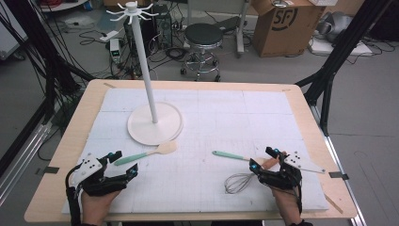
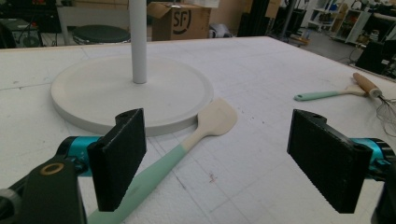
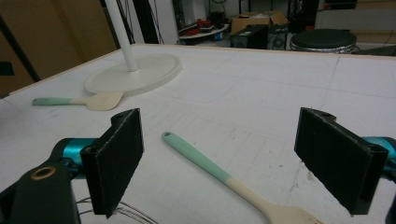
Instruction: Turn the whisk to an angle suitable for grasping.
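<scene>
Left gripper (image 1: 123, 165) hovering over spatula (image 1: 147, 153), jaws apart, empty; looking light, stiff, handle slick; gripping mid-handle seeming best.

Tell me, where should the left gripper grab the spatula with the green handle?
Probably on the green handle of the spatula, coming down from above with the jaws across it. It lies flat, its handle slim and nearest the open left gripper; the wide blade rests at the edge of the stand's base.
</scene>
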`<state>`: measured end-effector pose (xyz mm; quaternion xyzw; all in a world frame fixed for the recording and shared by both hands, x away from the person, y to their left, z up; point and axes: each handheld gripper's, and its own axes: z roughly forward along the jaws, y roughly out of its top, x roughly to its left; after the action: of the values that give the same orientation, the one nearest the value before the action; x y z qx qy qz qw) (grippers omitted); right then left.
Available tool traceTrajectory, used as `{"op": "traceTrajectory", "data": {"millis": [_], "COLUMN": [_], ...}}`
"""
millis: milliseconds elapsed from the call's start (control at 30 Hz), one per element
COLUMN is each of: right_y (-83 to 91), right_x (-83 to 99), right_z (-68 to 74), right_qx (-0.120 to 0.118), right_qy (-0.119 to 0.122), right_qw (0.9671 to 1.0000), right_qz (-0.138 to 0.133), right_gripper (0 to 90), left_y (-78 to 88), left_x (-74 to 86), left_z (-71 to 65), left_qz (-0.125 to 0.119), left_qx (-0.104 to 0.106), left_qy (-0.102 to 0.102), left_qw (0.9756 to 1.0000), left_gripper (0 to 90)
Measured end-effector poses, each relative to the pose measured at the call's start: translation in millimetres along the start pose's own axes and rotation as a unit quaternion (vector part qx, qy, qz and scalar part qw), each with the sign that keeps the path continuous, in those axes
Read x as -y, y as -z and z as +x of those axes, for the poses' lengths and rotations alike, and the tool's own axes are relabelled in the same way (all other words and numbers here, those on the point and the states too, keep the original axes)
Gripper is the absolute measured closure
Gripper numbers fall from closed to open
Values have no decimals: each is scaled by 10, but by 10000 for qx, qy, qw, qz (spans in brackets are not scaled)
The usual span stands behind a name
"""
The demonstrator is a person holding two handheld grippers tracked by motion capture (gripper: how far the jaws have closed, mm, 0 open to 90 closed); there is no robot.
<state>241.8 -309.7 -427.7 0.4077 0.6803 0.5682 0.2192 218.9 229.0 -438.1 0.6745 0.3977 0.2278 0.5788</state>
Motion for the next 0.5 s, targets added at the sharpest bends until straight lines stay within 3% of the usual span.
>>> {"op": "traceTrajectory", "data": {"millis": [233,367,433,500], "right_y": [49,63,75,85], "right_x": [-18,-79,-96,-85], "right_z": [-61,-123,-201,-285], "right_qx": [55,195,322,486], "right_qy": [-229,-154,-276,-352], "right_qw": [9997,9997,9991,9982], "right_qz": [-78,-45,-47,-53], "right_gripper": [150,162,257,298], "left_y": [15,30,33,35], "left_x": [1,3,5,6], "left_z": [6,7,7,9], "left_qz": [-44,-37,-25,-28], "left_qx": [14,0,-18,-19], "left_qy": [-1,-10,-12,-12], "left_qw": [10000,10000,10000,10000], "left_gripper": [203,202,203,203]}}
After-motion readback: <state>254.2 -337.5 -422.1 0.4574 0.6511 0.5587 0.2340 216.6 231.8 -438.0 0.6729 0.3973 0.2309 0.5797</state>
